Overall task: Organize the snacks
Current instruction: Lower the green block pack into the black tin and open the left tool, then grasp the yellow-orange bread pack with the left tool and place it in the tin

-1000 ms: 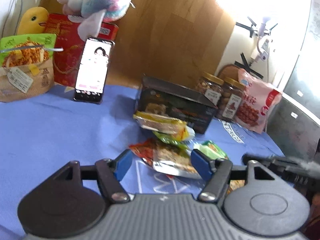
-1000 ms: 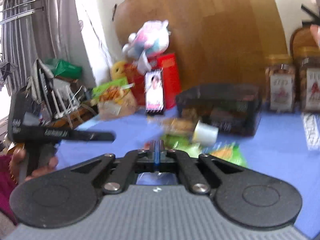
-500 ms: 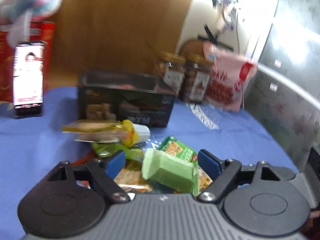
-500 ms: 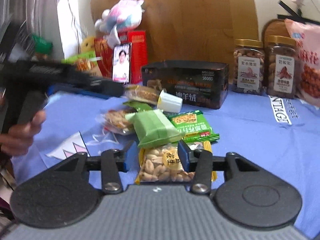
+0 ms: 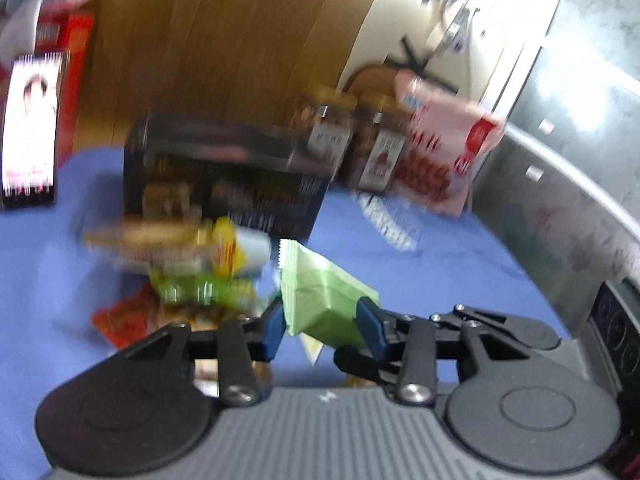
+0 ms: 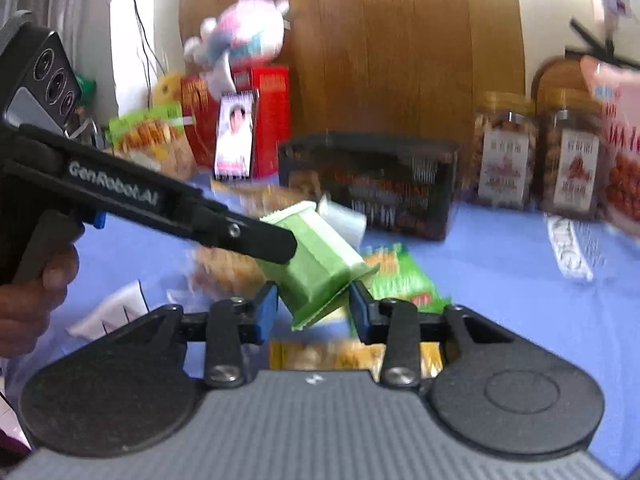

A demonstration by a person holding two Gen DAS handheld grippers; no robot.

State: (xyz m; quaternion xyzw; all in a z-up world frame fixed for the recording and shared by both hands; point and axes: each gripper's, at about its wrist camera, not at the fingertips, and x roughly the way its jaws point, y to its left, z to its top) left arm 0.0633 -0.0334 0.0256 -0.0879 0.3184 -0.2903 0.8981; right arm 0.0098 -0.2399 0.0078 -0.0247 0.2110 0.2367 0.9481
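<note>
Both grippers meet at one pale green crimped-end foil snack packet (image 6: pixel 320 264): my left gripper (image 5: pixel 322 326) pinches it between blue pads, while my right gripper (image 6: pixel 313 308) brackets it, grip unclear. "GenRobot.AI" reads along the left gripper's black arm; the packet hangs above the blue tablecloth (image 6: pixel 520 300).

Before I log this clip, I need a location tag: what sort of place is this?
Probably a room in a home, not a shop: a blue tablecloth with loose snack packets, a plush toy on a red box against a wooden panel, and two nut jars.
</note>
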